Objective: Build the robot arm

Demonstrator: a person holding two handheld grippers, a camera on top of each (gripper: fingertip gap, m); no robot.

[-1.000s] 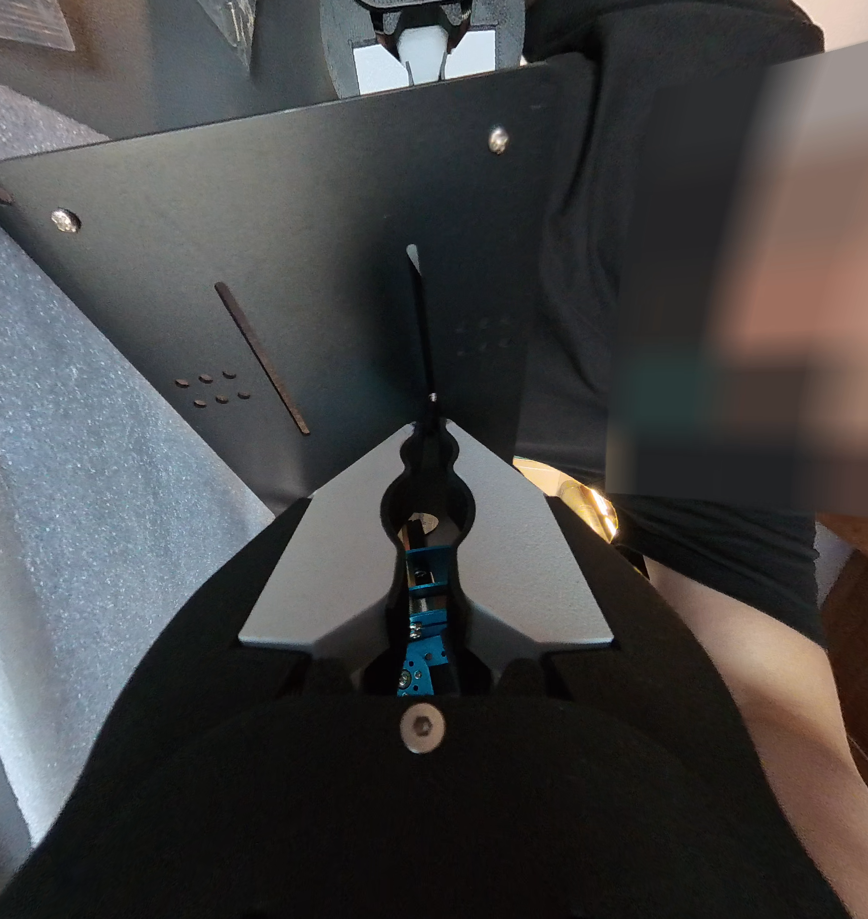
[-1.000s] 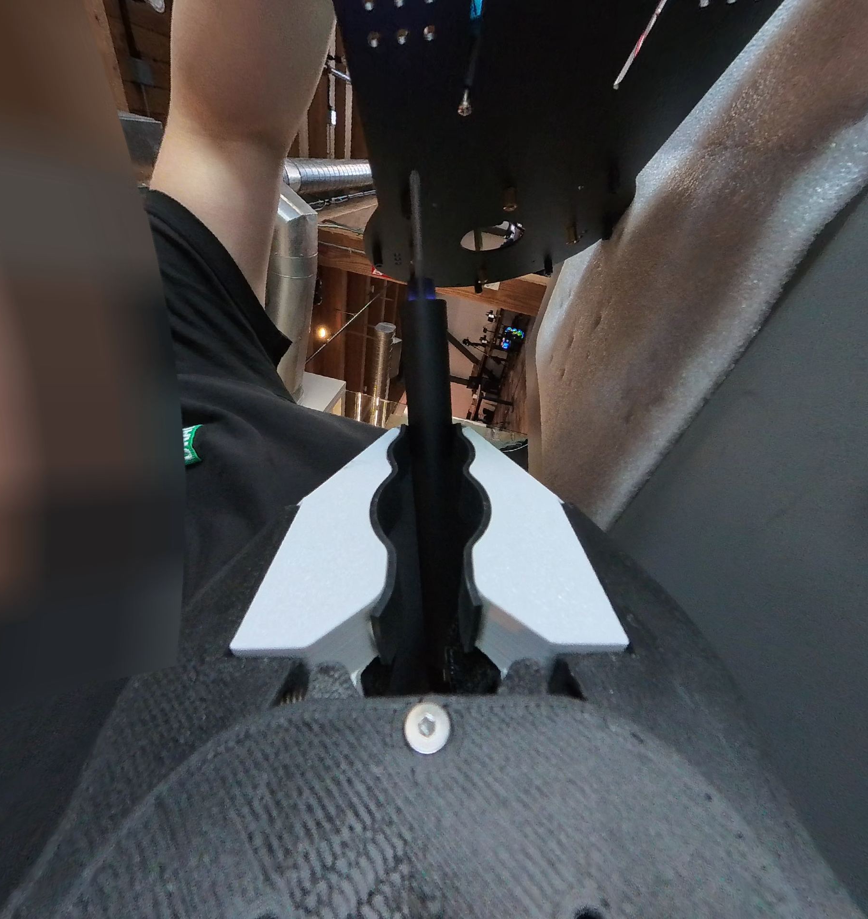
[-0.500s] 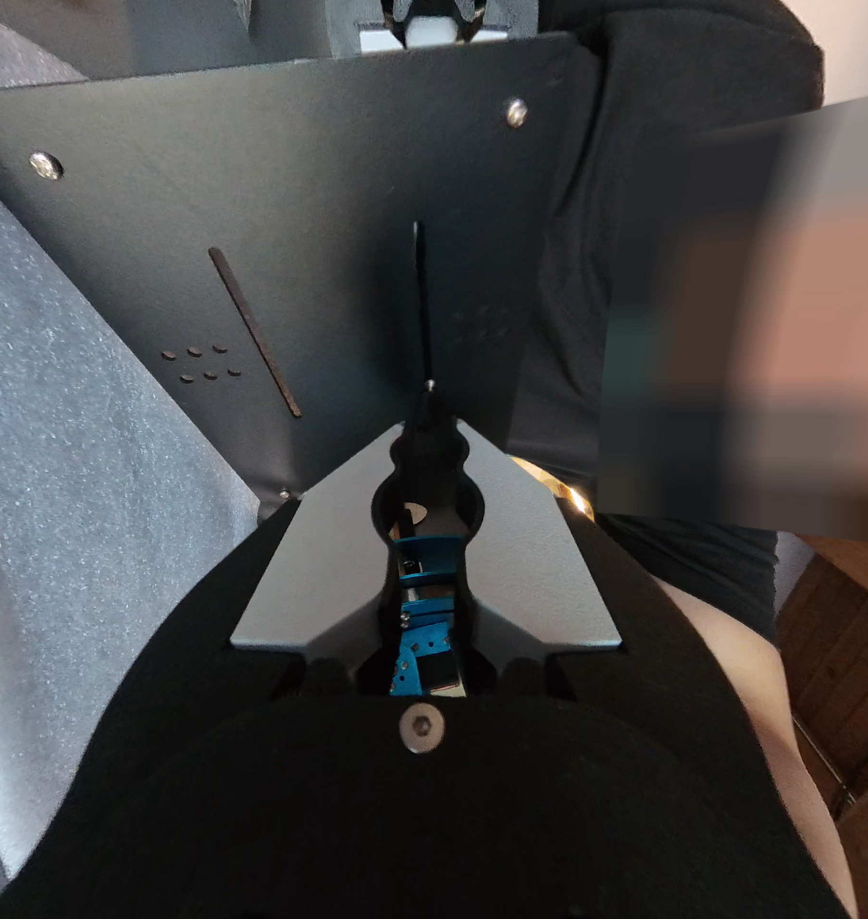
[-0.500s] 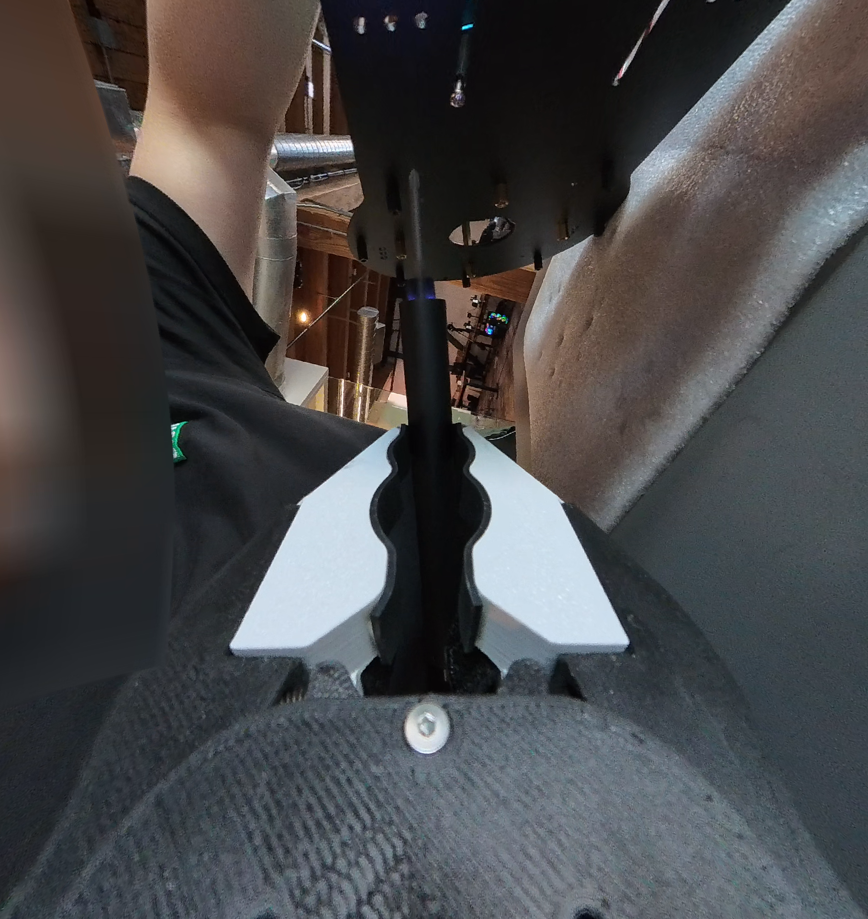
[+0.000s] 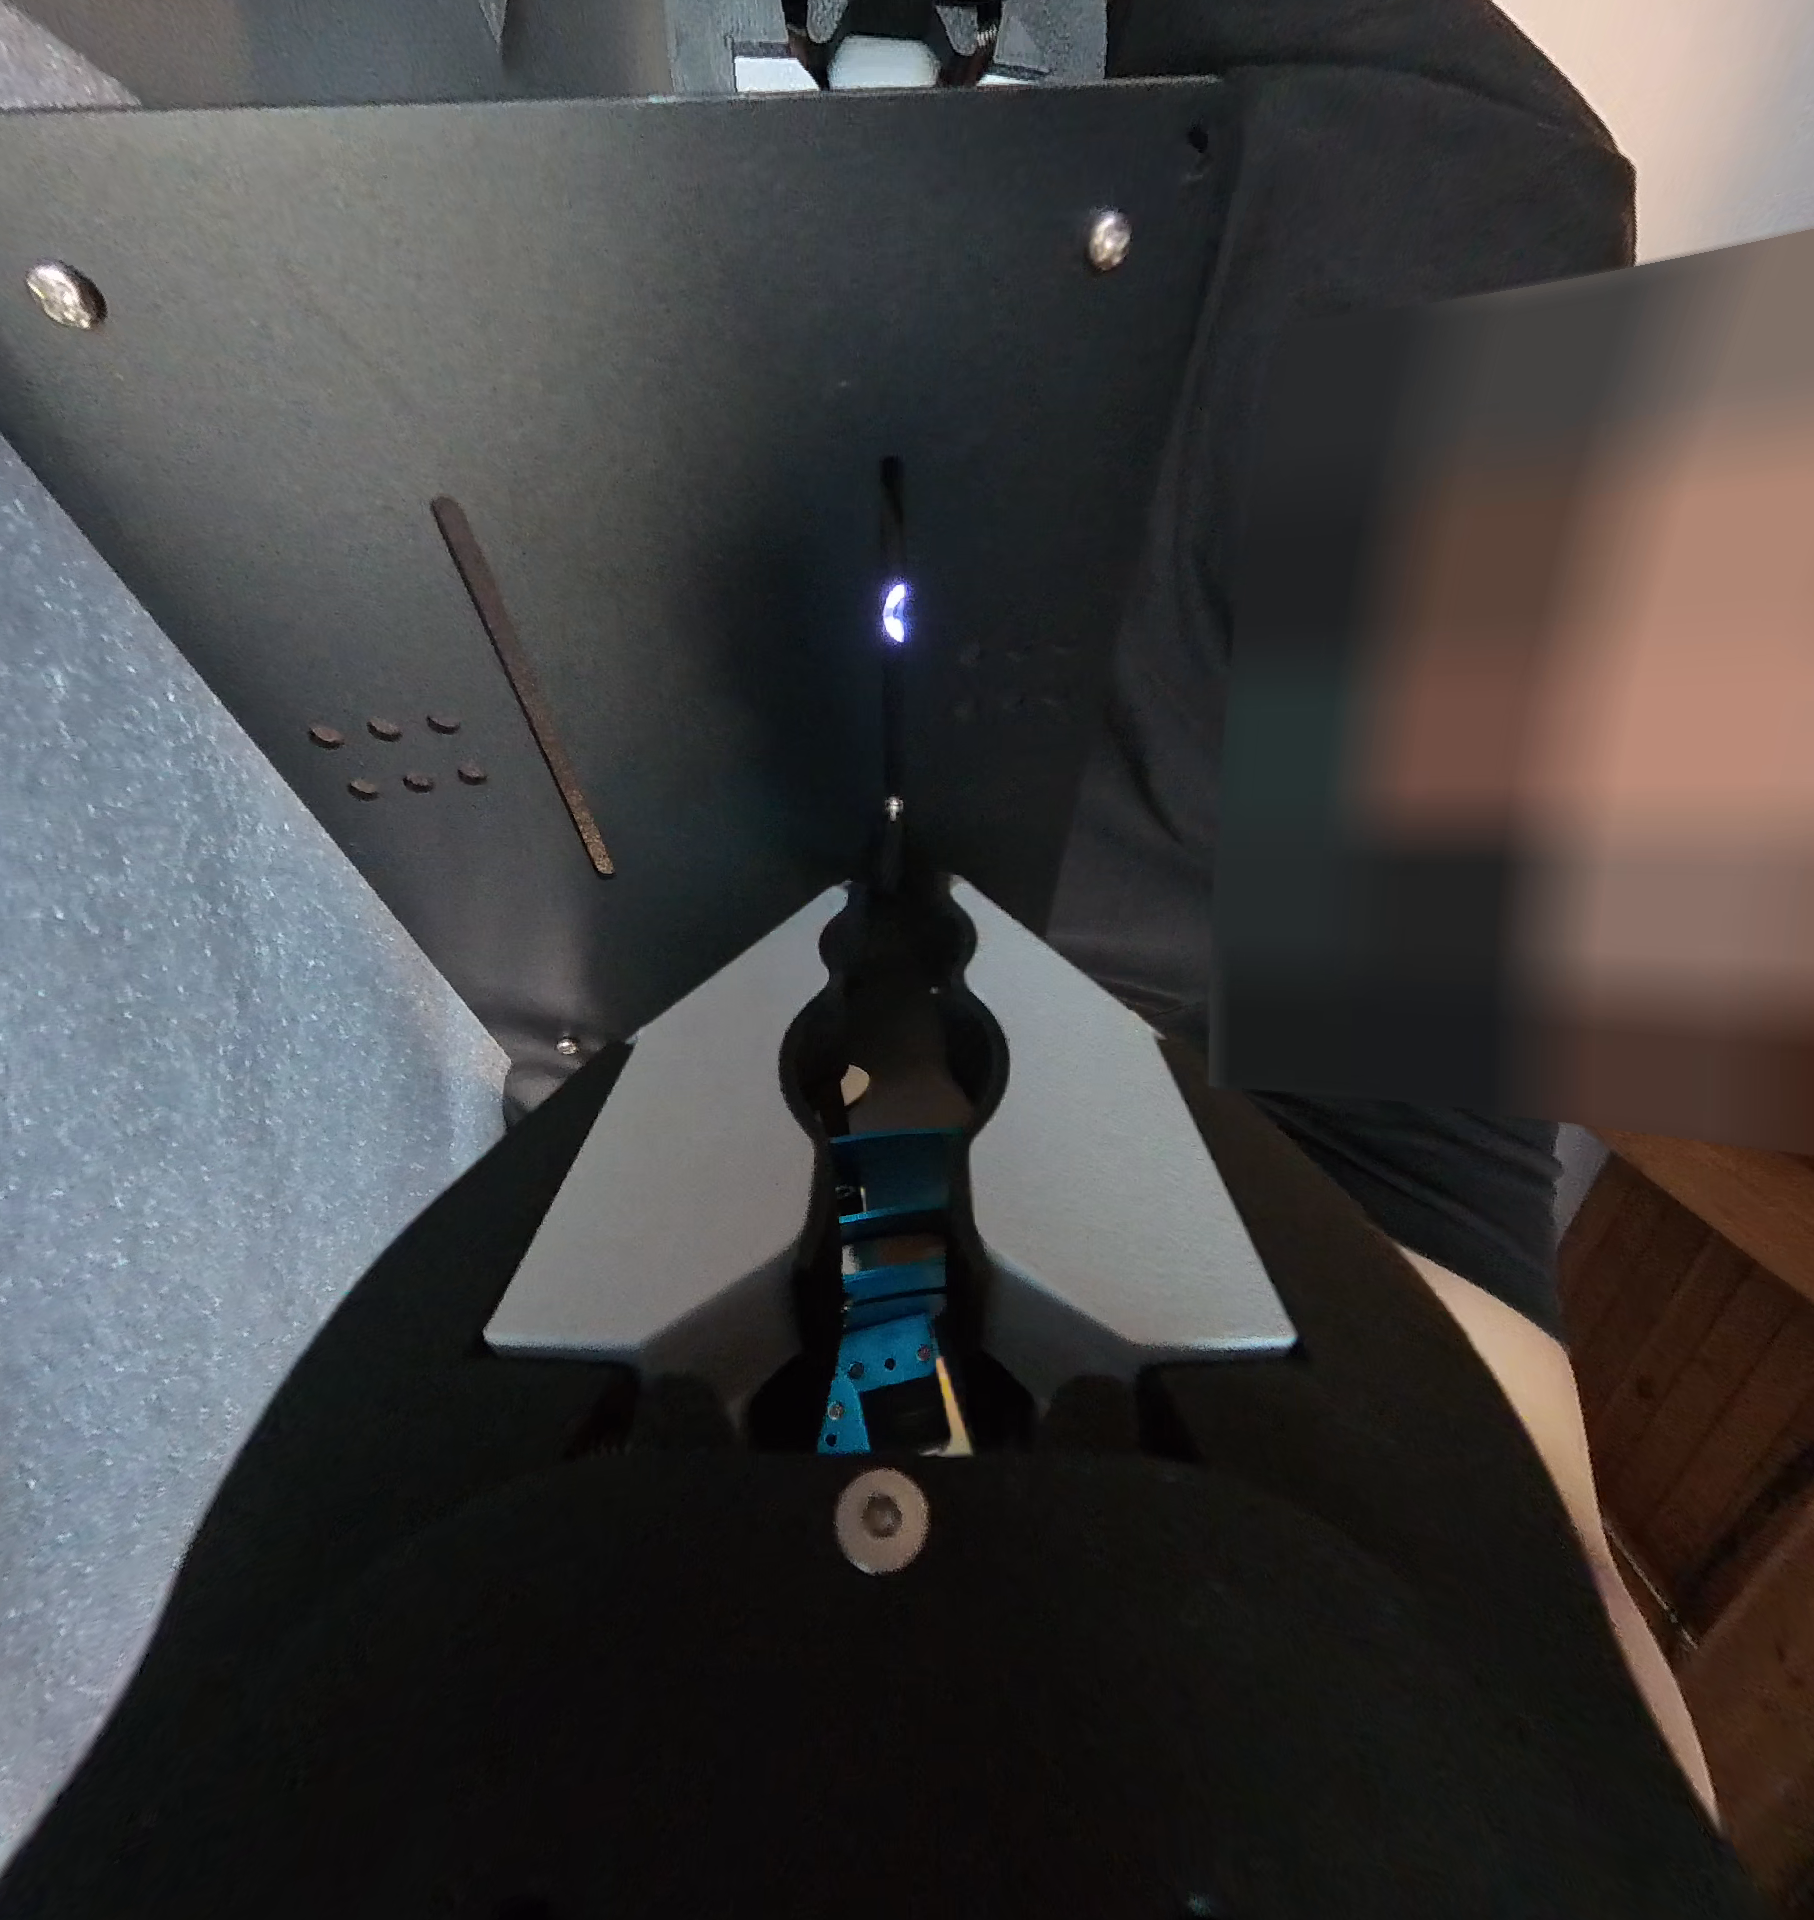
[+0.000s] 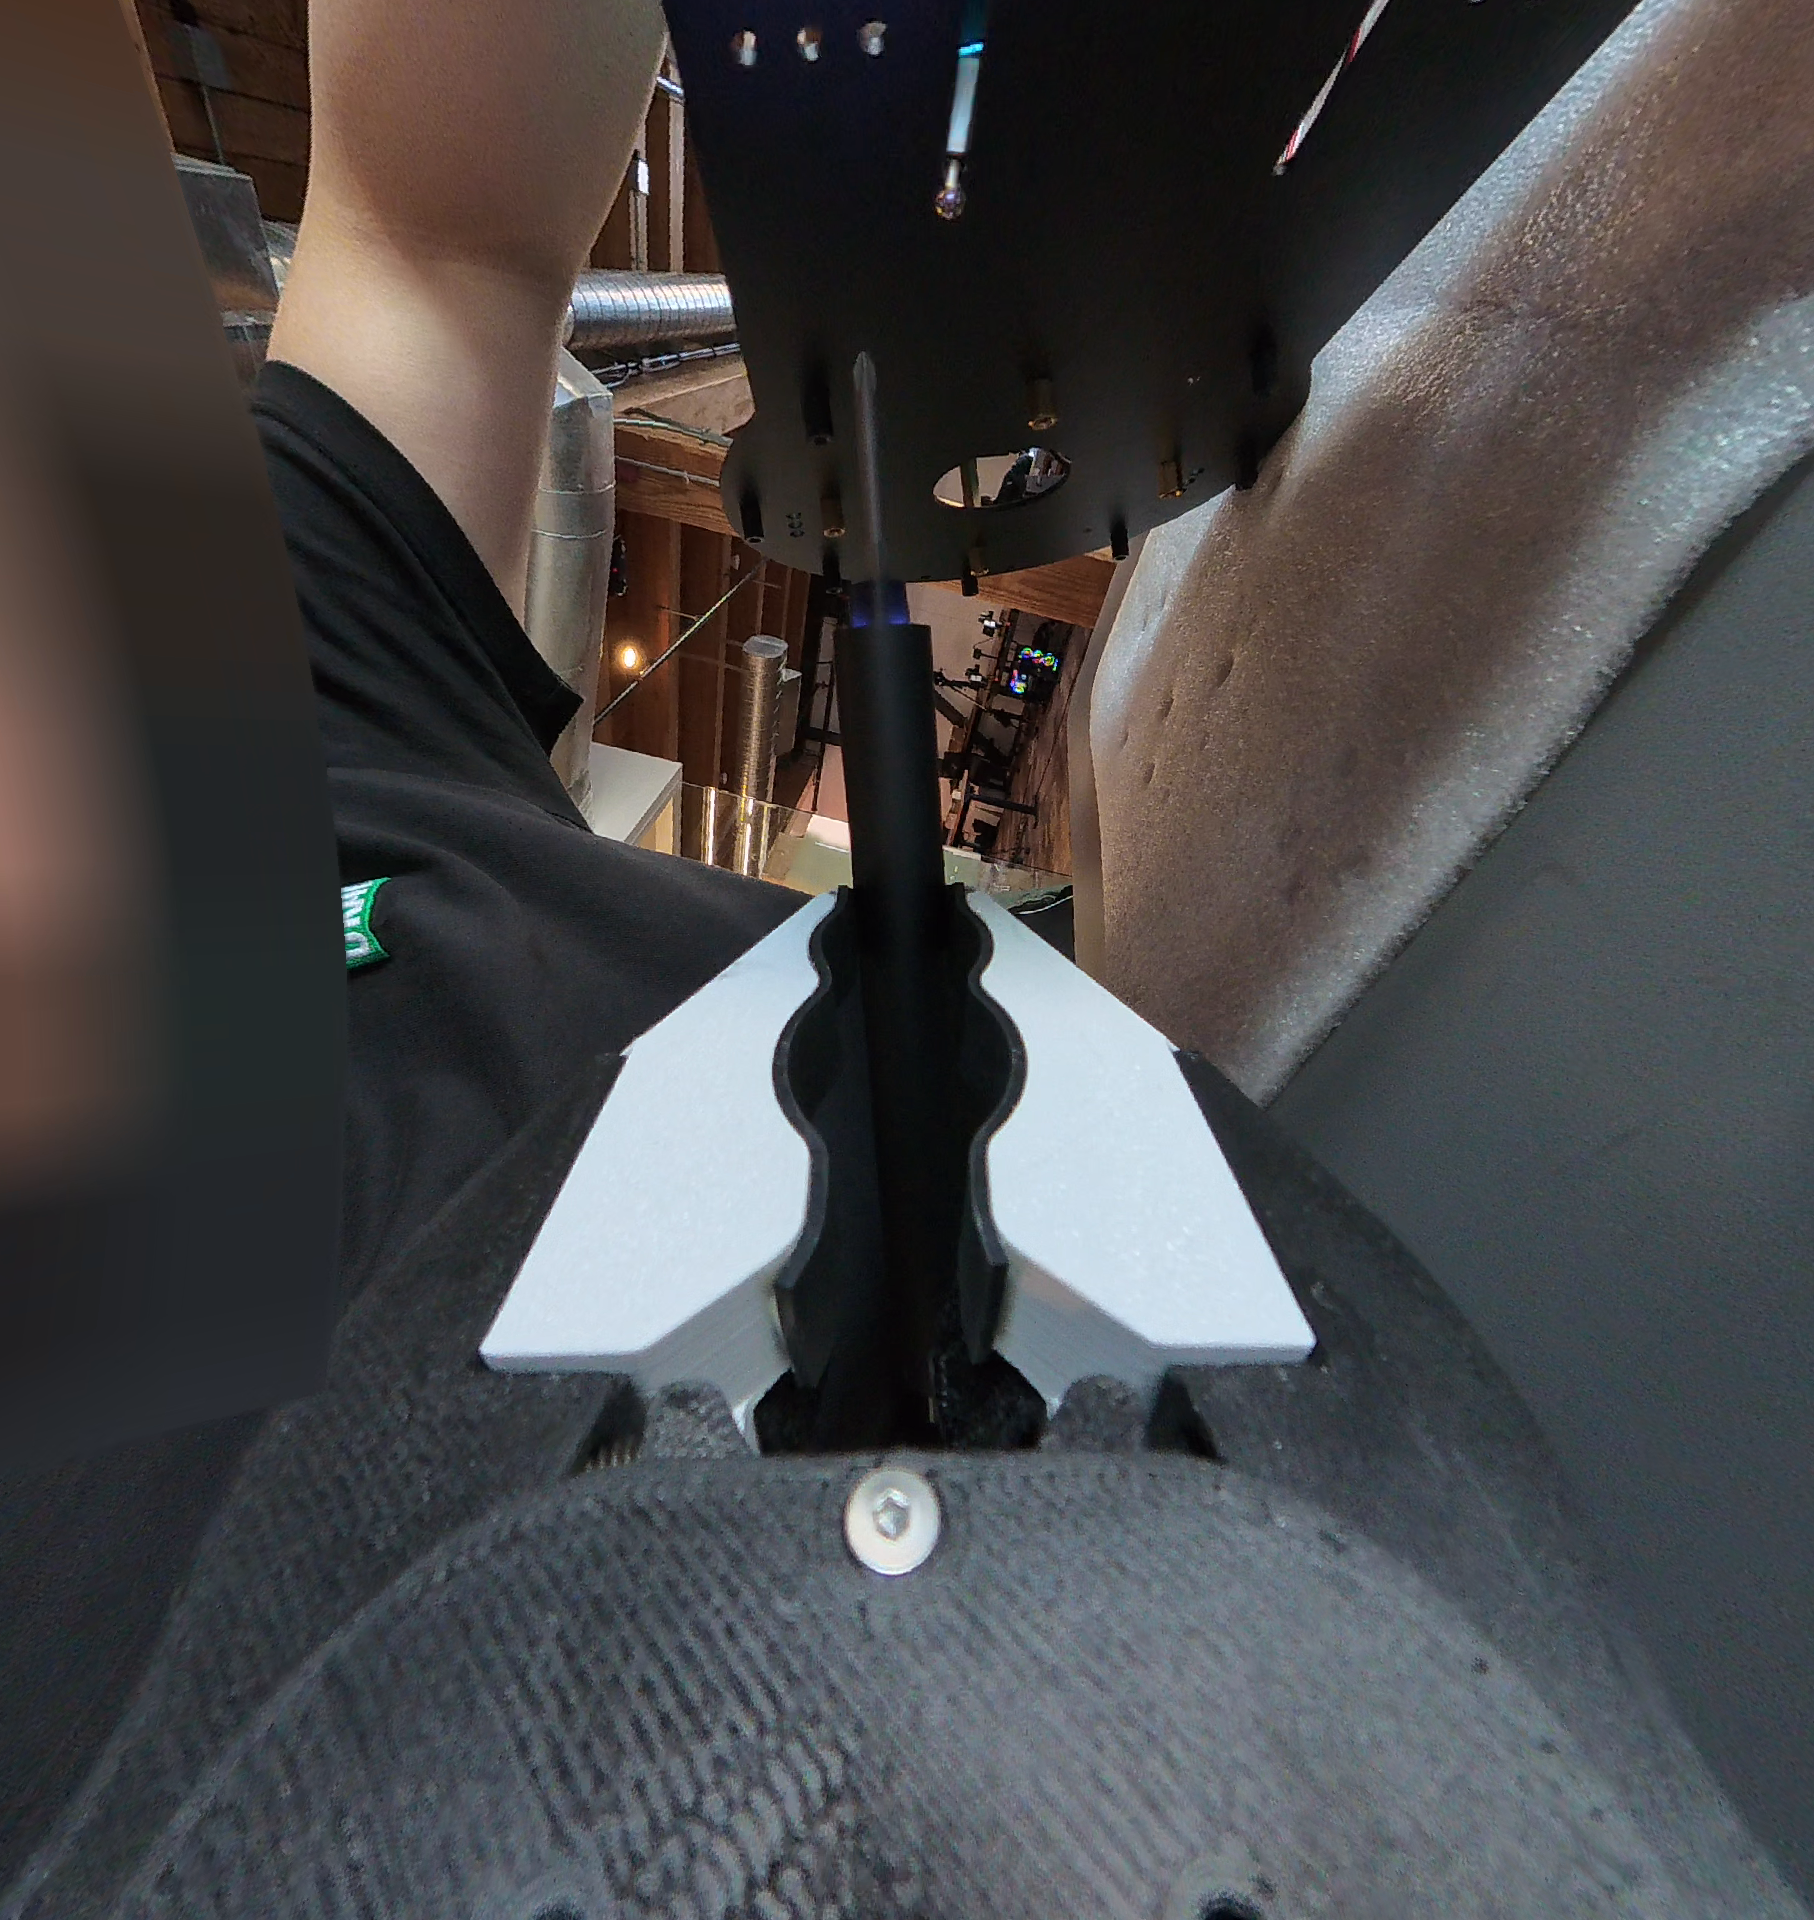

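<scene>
Background: grey foam (image 5: 155, 1039), lower left.
Left gripper (image 5: 895, 904): clamped on black plate (image 5: 570, 416).
Right gripper (image 6: 898, 914): gripping screwdriver (image 6: 882, 748), tip at plate's underside.

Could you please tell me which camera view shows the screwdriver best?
The right wrist view: the screwdriver runs lengthwise from the right claw, handle and shaft visible. The left wrist view shows only a glow through the black plate's slot.

a small green tag (image 6: 368, 923) with white lettering sits on the person's black shirt (image 6: 529, 935); no other writing is legible in either view.
</scene>
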